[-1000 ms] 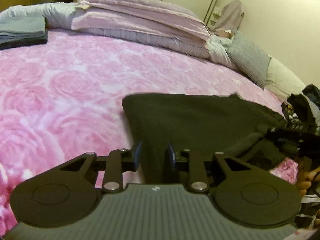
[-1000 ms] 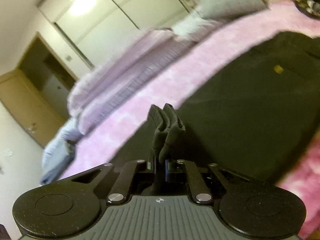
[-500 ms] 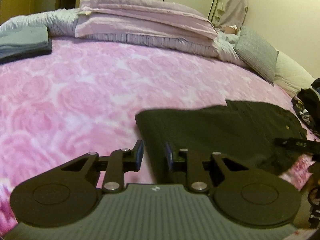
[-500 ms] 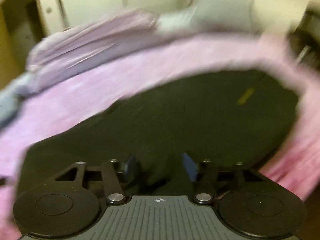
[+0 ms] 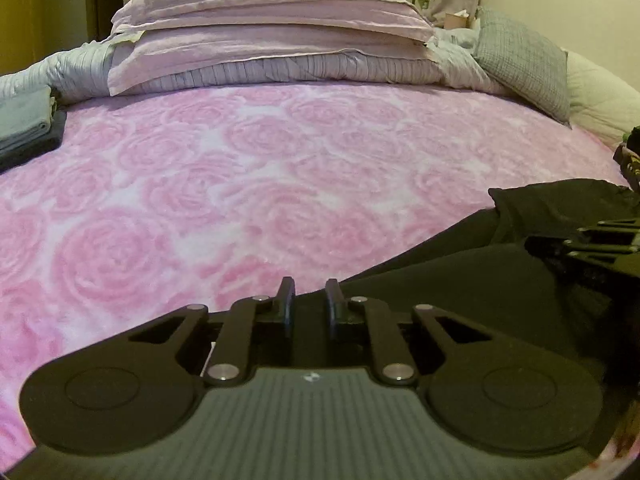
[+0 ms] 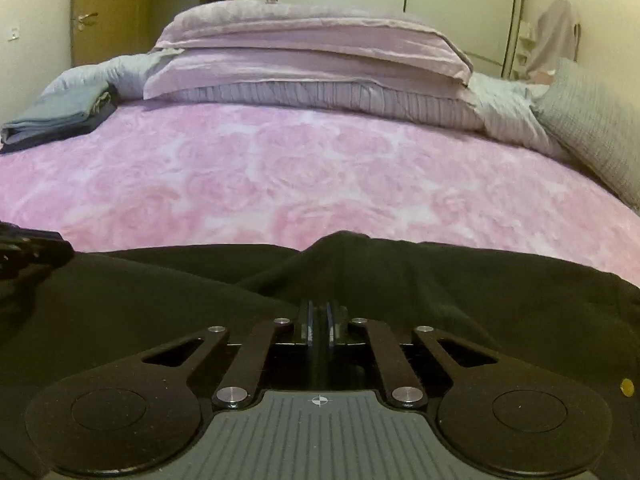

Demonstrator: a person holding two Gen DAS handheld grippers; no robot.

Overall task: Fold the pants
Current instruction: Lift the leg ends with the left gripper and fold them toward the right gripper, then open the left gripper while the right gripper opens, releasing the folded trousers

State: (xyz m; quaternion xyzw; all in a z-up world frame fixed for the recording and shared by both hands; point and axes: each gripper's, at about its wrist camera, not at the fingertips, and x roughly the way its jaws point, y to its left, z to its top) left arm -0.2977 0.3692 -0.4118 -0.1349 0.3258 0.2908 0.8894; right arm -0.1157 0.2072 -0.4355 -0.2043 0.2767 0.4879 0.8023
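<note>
A: So, where are the pants [image 6: 400,280]?

B: Just ahead of both grippers. The right gripper [image 6: 319,314] has pinched a bump of cloth. The left gripper [image 5: 308,300] has just been closing, a bit apart, nothing between.

A: Pull gently, keep edges even.

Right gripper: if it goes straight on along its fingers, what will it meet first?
Probably the black pants: a raised fold lies just ahead of the right gripper, whose jaws have just closed. Behind it comes the pink rose blanket.

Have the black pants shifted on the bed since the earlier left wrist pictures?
Yes. In the left wrist view the black pants now sit toward the lower right, farther from the stacked pillows, exposing more pink blanket.
</note>
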